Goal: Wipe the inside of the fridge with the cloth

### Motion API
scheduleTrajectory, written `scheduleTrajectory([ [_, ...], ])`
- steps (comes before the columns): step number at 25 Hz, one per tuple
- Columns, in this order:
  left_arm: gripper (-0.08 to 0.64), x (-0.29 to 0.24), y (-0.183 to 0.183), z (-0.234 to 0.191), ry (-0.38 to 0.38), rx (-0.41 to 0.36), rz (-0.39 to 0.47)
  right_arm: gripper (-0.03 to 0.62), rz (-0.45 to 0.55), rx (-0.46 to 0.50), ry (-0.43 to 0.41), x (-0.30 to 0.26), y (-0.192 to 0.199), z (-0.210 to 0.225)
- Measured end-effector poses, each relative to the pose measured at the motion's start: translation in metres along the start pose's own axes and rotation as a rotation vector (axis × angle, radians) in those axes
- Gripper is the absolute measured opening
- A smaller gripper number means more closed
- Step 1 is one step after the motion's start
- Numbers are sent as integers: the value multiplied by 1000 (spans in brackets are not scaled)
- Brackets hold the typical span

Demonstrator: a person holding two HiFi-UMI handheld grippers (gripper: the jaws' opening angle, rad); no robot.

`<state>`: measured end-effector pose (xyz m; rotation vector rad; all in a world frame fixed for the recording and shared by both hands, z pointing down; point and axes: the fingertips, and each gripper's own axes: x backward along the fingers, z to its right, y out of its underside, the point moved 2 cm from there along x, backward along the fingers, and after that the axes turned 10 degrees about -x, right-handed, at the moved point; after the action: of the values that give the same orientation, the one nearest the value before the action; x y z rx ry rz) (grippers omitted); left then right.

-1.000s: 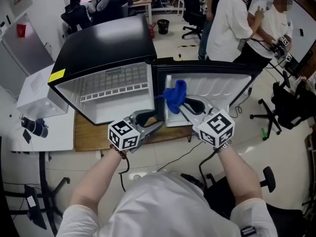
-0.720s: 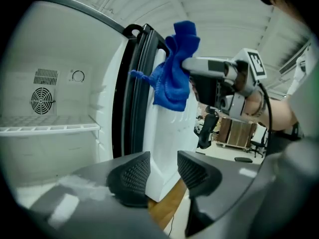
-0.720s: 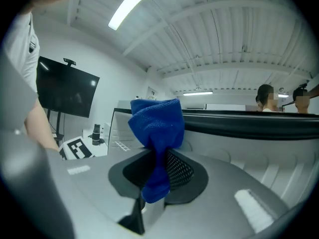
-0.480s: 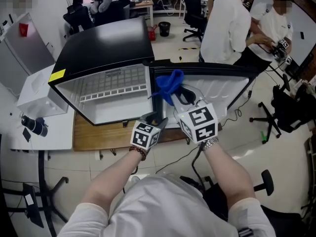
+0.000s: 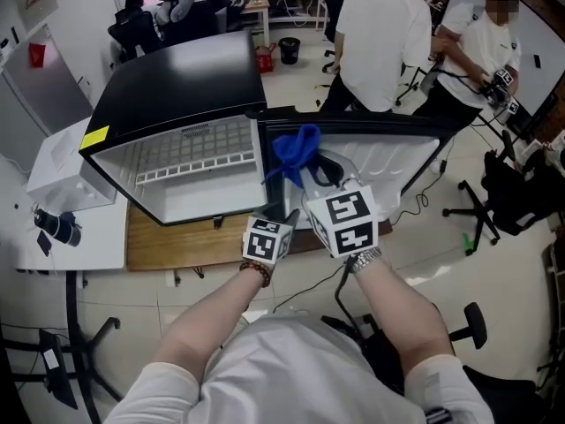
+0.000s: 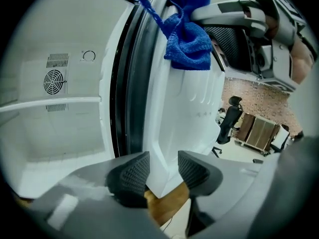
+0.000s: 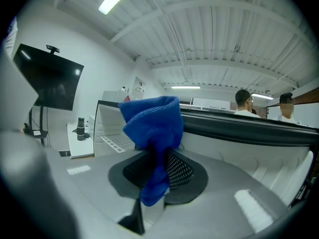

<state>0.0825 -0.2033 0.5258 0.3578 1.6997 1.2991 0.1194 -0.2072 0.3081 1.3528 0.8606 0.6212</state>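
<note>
Two preparatory conditions are met; the wiping itself, as I judge it, is not begun. The fridge (image 5: 177, 78) stands open on a wooden board (image 5: 177, 246), its white cabinet and wire shelf (image 5: 199, 162) exposed.

The left gripper (image 6: 159, 171) has just been closing its jaws. They stand wide about the lower corner of the fridge door (image 5: 388, 162), and both pads appear to bear on it, presumably to steady the door.

The right gripper (image 7: 157, 168) is clamped on the blue cloth (image 5: 296, 151), which bunches above its jaws. The cloth is held up near the hinge side, between cabinet and door. It hangs close to the door liner; whether it brushes it cannot be told. It is clear of the cabinet walls and shelf.

Outstanding: bring the cloth into the cabinet and wipe its walls, floor and shelf.
</note>
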Motion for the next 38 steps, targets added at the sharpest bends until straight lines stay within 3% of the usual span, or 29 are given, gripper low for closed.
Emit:
scheduleTrajectory([
  [8, 118, -6, 5, -5, -35, 21, -38, 60, 12, -11, 40, 4, 1, 13],
  [30, 103, -2, 4, -9, -72, 47, -16, 58, 38, -53, 205, 48, 10, 93],
  [38, 100, -1, 4, -8, -81, 53, -18, 58, 42, -77, 304, 74, 15, 140],
])
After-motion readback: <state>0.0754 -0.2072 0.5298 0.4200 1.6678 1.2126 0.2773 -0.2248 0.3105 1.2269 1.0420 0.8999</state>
